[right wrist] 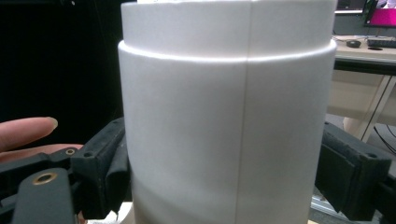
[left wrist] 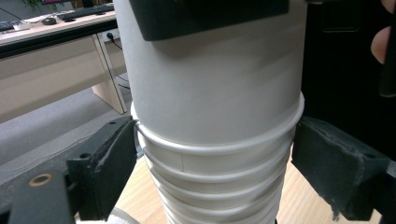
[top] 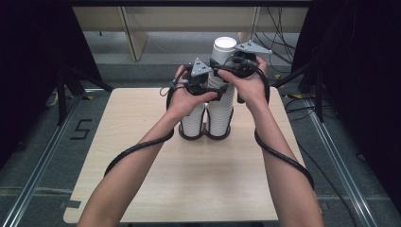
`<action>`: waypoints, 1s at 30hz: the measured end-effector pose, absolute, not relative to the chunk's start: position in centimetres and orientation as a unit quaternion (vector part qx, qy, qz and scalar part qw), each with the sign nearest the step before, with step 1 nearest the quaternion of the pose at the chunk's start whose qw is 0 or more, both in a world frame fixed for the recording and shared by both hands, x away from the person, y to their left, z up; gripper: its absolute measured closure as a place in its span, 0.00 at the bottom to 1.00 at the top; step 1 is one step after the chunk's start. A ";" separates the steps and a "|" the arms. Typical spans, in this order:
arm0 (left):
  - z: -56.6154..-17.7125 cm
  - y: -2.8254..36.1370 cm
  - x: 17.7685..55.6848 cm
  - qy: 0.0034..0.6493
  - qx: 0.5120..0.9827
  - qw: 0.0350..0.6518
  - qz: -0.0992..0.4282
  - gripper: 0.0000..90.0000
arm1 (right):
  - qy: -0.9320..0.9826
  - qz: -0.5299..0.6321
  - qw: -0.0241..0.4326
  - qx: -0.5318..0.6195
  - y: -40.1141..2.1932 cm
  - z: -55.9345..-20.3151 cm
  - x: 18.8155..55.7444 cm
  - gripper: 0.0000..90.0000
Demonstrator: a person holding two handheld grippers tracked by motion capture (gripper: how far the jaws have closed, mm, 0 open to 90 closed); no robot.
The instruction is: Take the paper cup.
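White paper cups [top: 221, 101] stacked on the surface [top: 156, 189]: left gripper [left wrist: 212, 144] fingers clamp the stack, right gripper [right wrist: 224, 163] fingers squeeze the top cup [right wrist: 229, 116]; pull straight up.

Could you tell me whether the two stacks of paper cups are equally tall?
No, the right stack rises well above the left stack in the high view.

Even, soft light — dim edges, close-ups blurred.

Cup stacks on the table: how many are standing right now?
2. The tall stack stands right of centre, with both grippers at its upper part. The shorter stack stands beside it on its left, partly hidden behind the left hand.
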State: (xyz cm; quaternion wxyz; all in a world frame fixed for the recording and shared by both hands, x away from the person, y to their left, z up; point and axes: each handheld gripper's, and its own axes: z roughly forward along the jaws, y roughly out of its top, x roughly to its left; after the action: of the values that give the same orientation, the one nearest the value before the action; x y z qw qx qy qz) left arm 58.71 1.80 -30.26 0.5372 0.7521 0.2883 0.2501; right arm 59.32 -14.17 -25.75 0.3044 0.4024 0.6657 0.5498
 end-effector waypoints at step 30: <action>-30.3 1.7 58.7 0.286 0.754 0.535 0.252 0.16 | 0.657 0.563 0.308 0.395 -14.2 -26.2 59.7 0.20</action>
State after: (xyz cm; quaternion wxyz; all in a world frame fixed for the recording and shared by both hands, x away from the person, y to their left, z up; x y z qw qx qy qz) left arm 58.69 1.72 -30.27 0.5346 0.7540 0.2865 0.2521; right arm 59.68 -14.19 -26.17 0.3080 0.3946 0.6572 0.5635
